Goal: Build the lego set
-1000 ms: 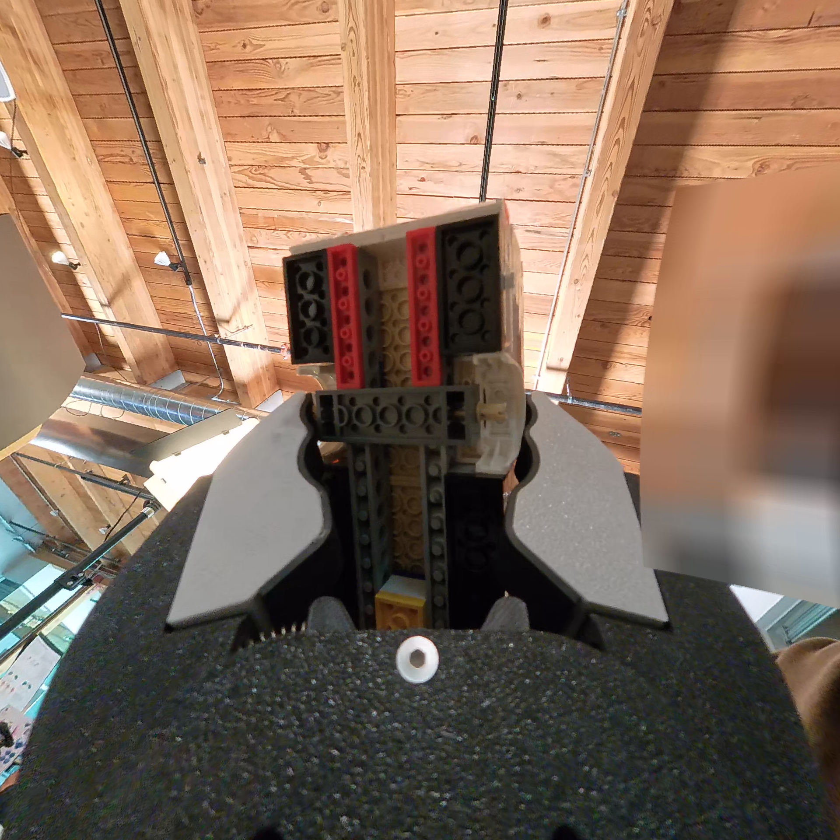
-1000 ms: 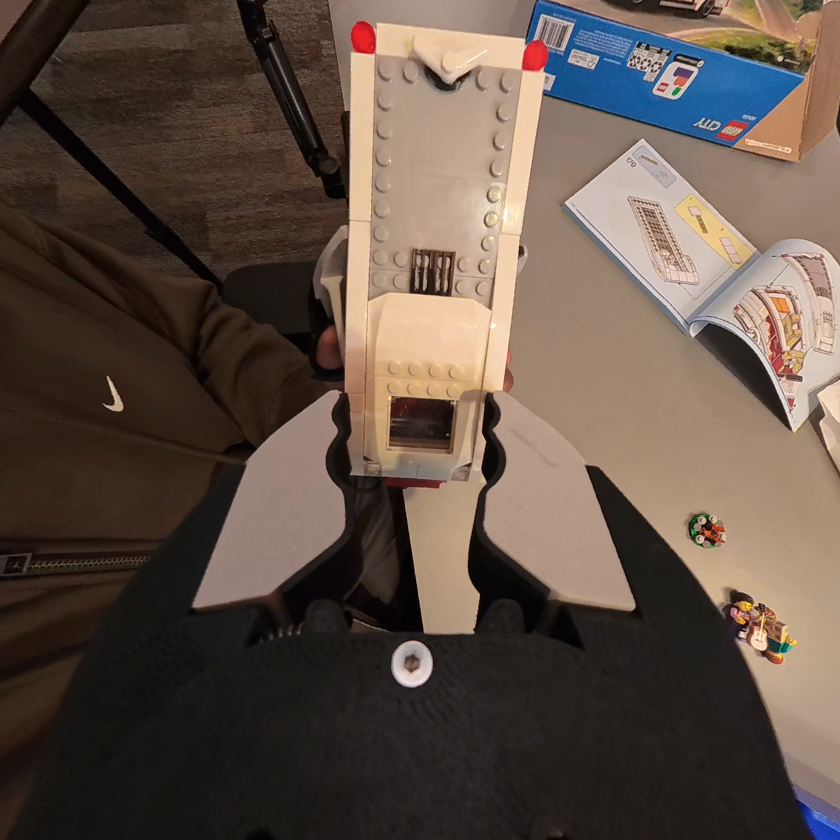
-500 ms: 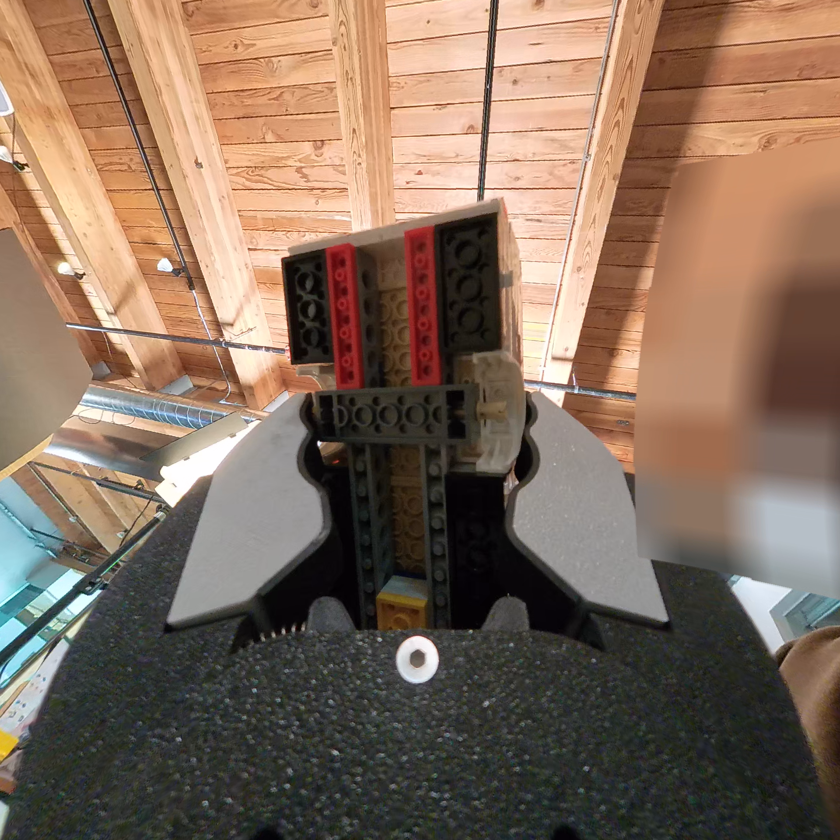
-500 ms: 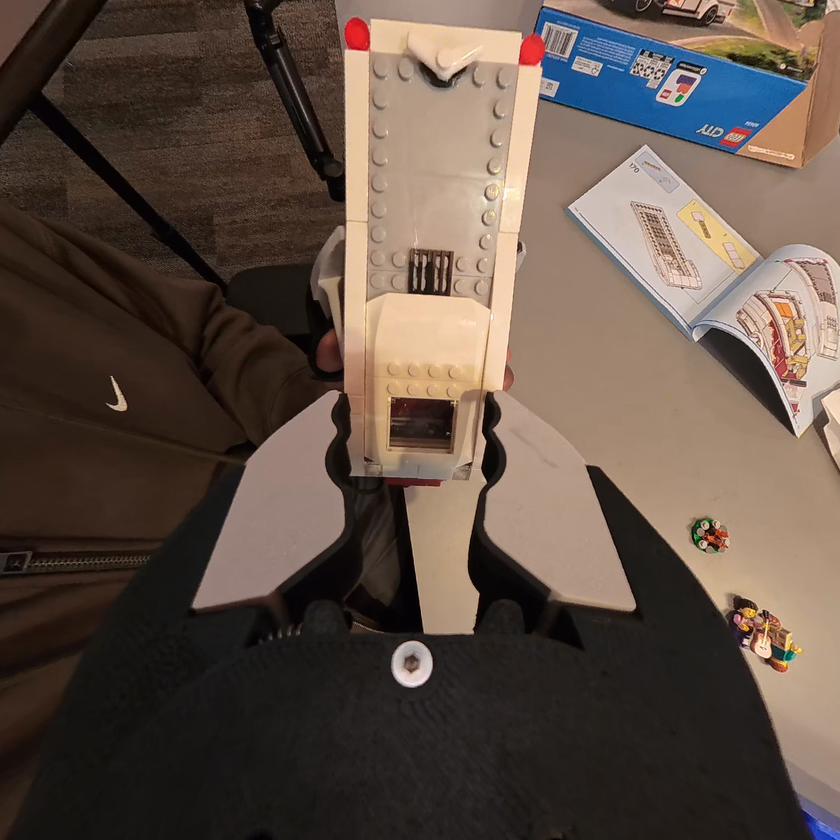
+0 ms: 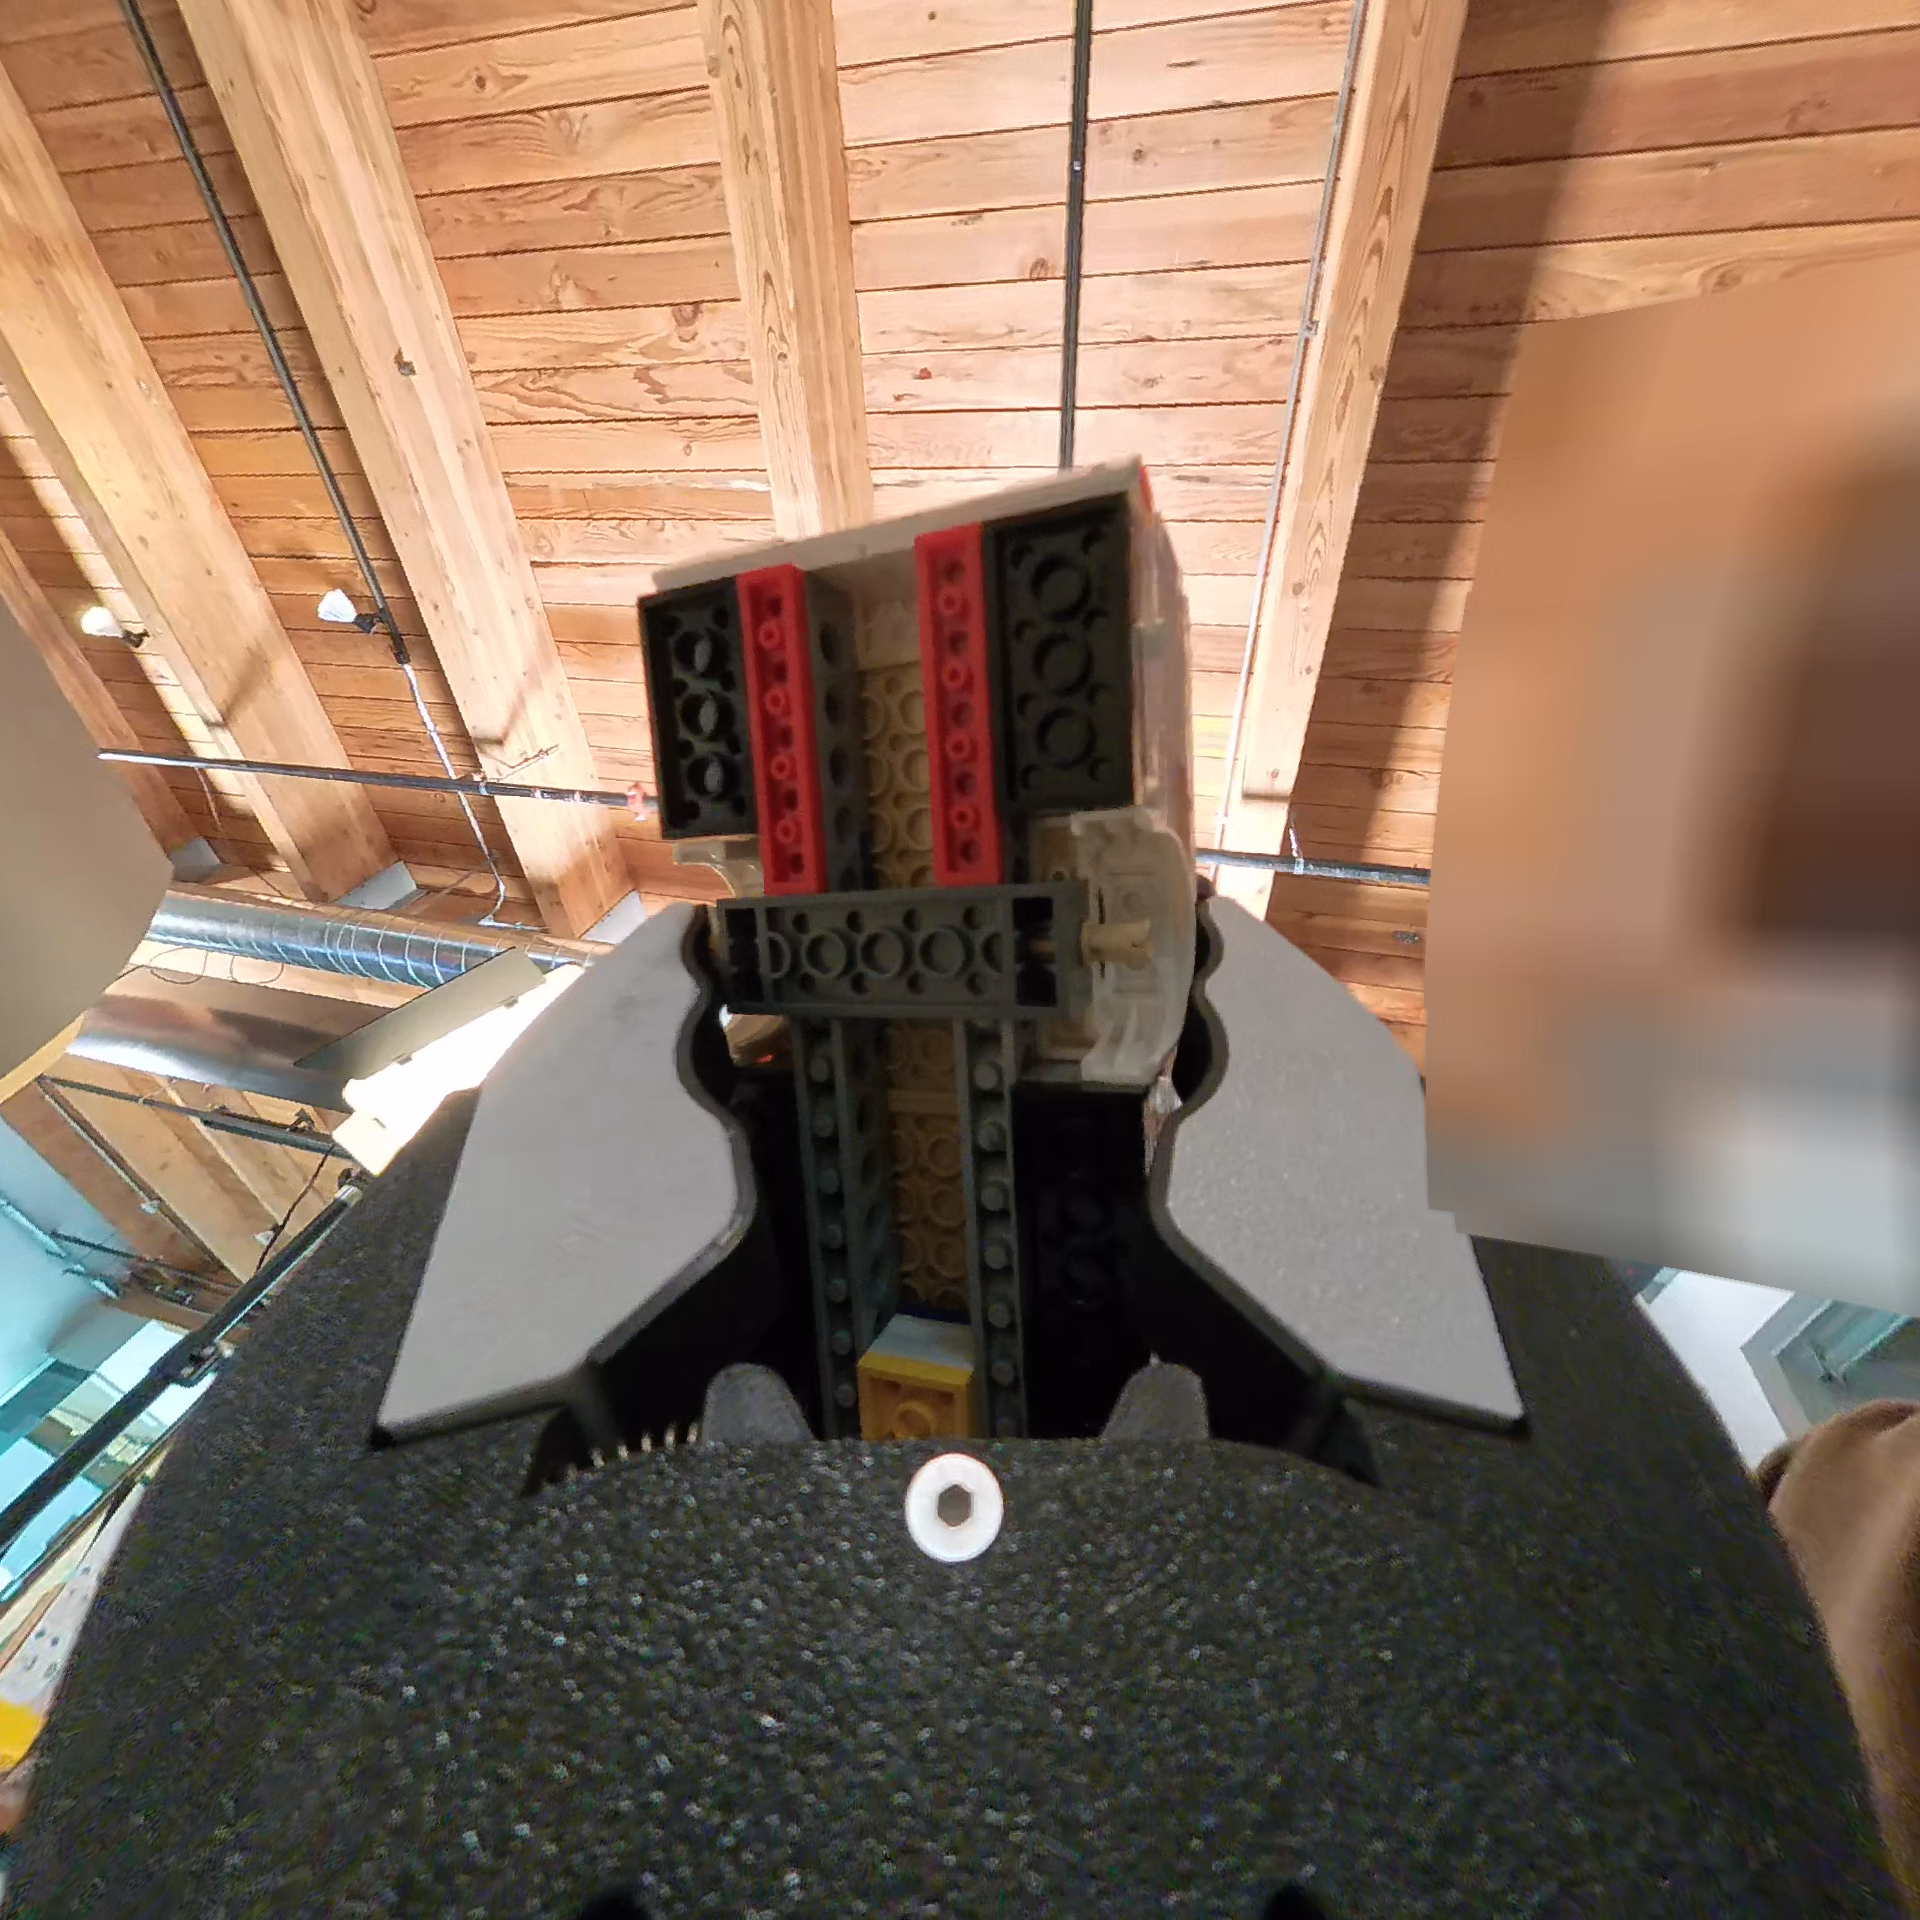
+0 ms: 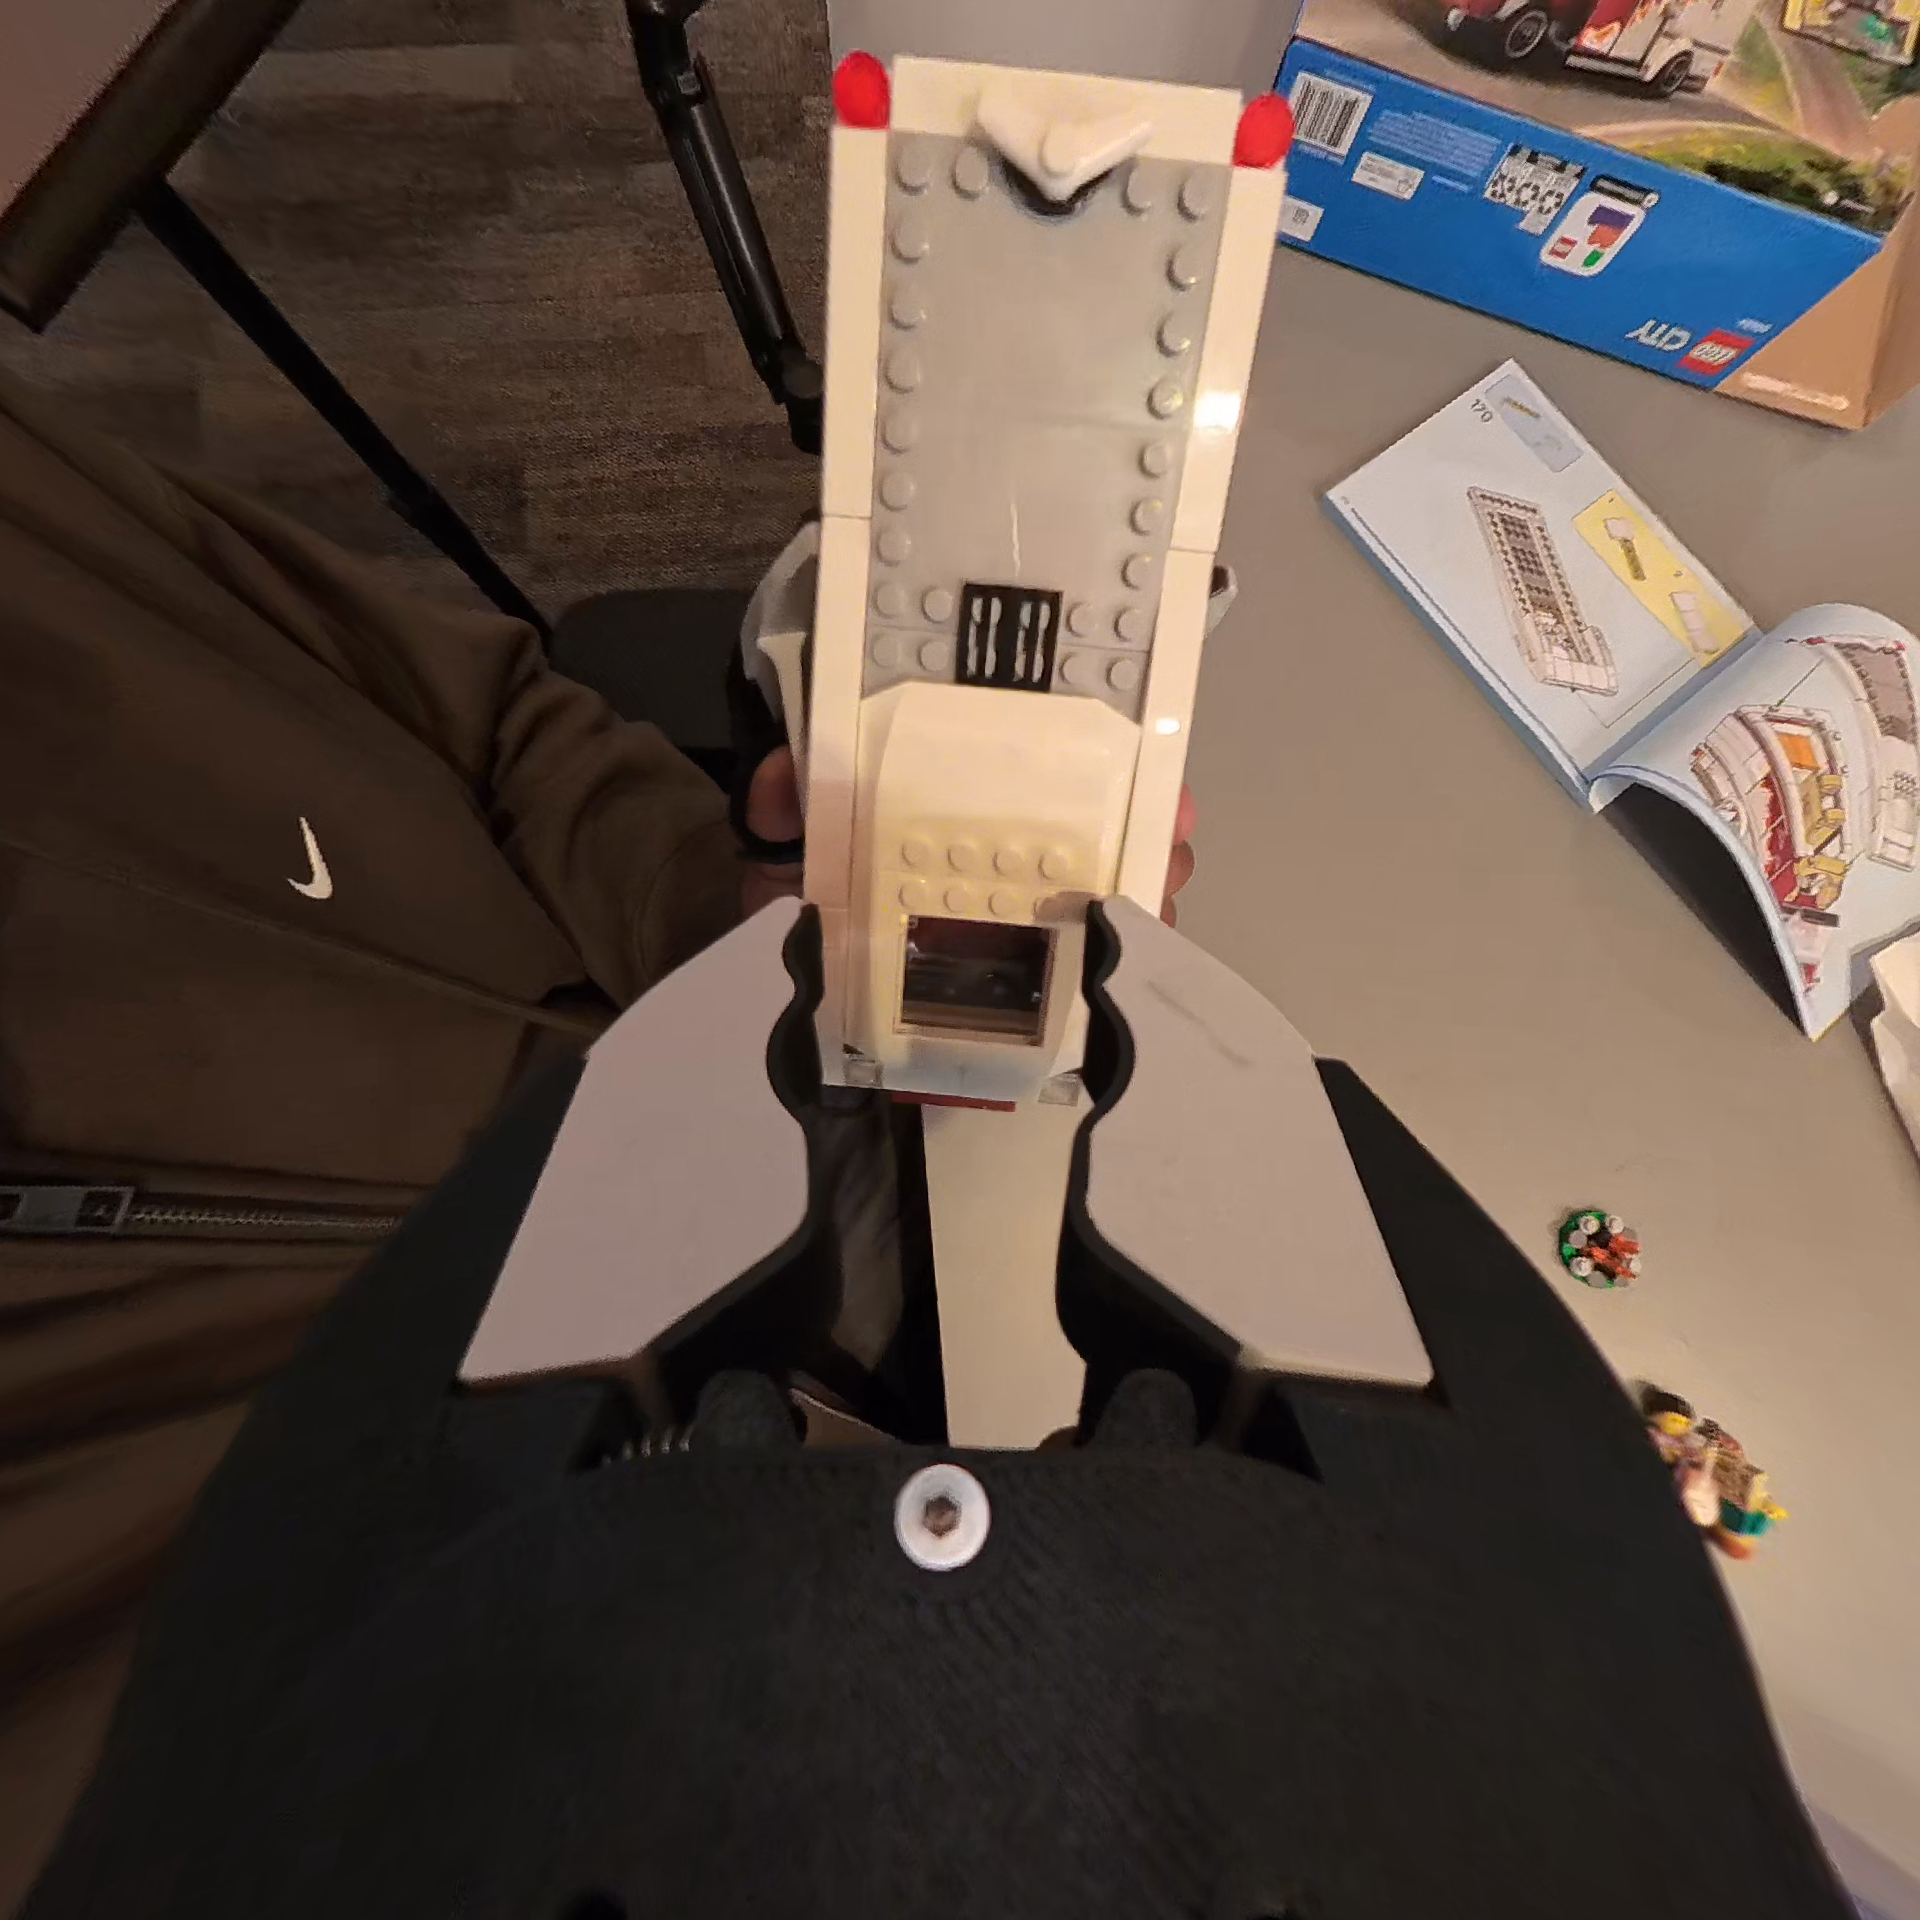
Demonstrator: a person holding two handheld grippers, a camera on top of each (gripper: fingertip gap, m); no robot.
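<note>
A brick-built vehicle is held in the air between both grippers. The left wrist view shows its underside, with black, red, tan and dark grey plates, against the ceiling. My left gripper is shut on it at the dark grey cross plate and the clear wheel arch. The right wrist view shows its white and grey studded roof with two red lights at the far end. My right gripper is shut on the white cab end around the small window. A hand and one pale finger of the left gripper show beneath the vehicle.
On the grey table lie a blue set box, an open instruction booklet, a small round green piece and minifigures. A person's brown sleeve is at the left. Wooden beams are overhead. My right fingertips sit around 7 centimeters from my left ones.
My right gripper's fingers have closed in narrower on the cab end. The vehicle has tilted slightly in the left view. The left grasp is unchanged.
</note>
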